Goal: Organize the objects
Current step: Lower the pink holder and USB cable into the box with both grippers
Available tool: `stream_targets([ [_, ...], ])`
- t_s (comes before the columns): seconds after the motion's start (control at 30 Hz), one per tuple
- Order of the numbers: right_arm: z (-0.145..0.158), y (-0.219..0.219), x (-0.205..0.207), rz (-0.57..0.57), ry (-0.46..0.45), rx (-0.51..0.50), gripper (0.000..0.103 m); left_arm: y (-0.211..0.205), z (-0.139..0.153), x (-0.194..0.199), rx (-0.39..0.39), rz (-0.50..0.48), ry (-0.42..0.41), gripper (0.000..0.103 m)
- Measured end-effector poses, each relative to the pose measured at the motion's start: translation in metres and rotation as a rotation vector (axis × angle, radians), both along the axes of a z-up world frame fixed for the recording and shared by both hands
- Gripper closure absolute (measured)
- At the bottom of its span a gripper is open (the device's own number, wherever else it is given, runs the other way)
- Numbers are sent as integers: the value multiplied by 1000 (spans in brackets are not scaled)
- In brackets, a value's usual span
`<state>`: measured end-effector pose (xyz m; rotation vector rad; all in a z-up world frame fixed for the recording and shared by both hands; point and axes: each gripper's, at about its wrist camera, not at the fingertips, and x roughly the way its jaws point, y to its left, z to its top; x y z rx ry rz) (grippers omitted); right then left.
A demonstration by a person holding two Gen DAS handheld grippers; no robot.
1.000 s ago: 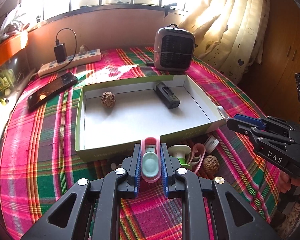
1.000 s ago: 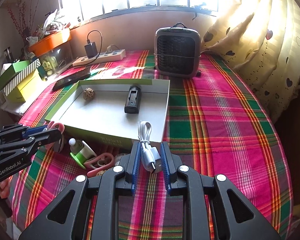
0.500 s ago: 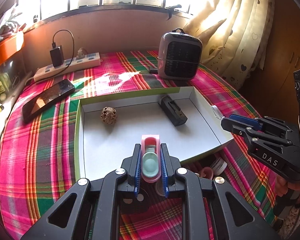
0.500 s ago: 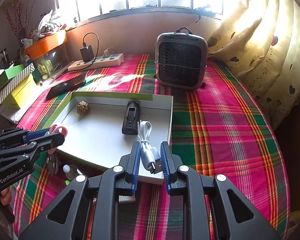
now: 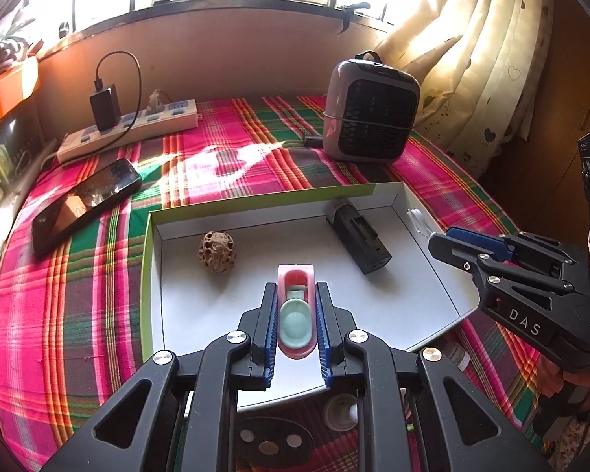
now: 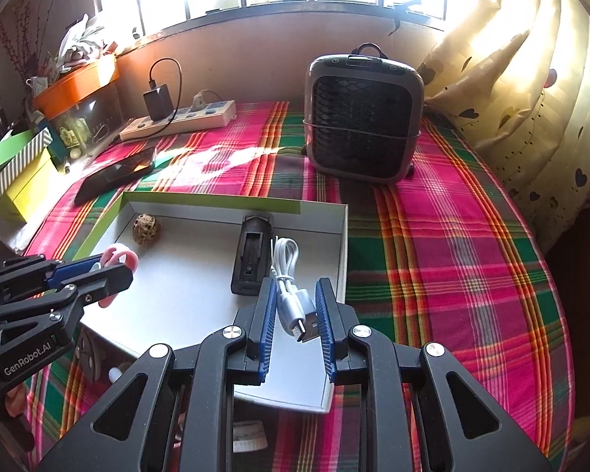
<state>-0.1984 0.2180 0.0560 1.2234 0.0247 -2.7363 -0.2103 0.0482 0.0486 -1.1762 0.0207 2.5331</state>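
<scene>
A shallow white box with a green rim (image 5: 232, 202) (image 6: 212, 198) lies on the plaid tablecloth. It holds a walnut (image 5: 217, 251) (image 6: 146, 228) and a black rectangular device (image 5: 360, 240) (image 6: 251, 259). My left gripper (image 5: 295, 306) (image 6: 116, 271) is shut on a pink and mint clip (image 5: 296, 310), held over the box's near part. My right gripper (image 6: 295, 306) (image 5: 438, 242) has its jaws slightly apart around a coiled white USB cable (image 6: 291, 279), over the box's right side.
A grey heater (image 5: 369, 114) (image 6: 364, 118) stands beyond the box. A phone (image 5: 84, 204) (image 6: 116, 175) and a power strip with a charger (image 5: 129, 129) (image 6: 179, 118) lie at the back left. Small items (image 5: 340, 411) lie before the box. Boxes (image 6: 15, 173) stand far left.
Both grippers moved forward over the box with their loads. The right gripper's jaws have spread a little around the cable.
</scene>
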Motion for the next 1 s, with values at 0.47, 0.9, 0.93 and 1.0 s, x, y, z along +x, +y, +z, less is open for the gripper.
stream_targets([
  [0.47, -12, -3, -33, -25, -39, 0, 81, 6, -11, -38, -18, 5, -38, 87],
  [0.9, -25, -6, -47, -36, -64, 28, 81, 7, -23, -57, -25, 5, -80, 87],
  [0.93, -25, -7, -48, -36, -64, 30, 81, 7, -24, -58, -26, 7, -81, 87],
  [1.0, -25, -8, -49, -33, -63, 37, 81, 7, -26, -60, -25, 6, -91, 87],
])
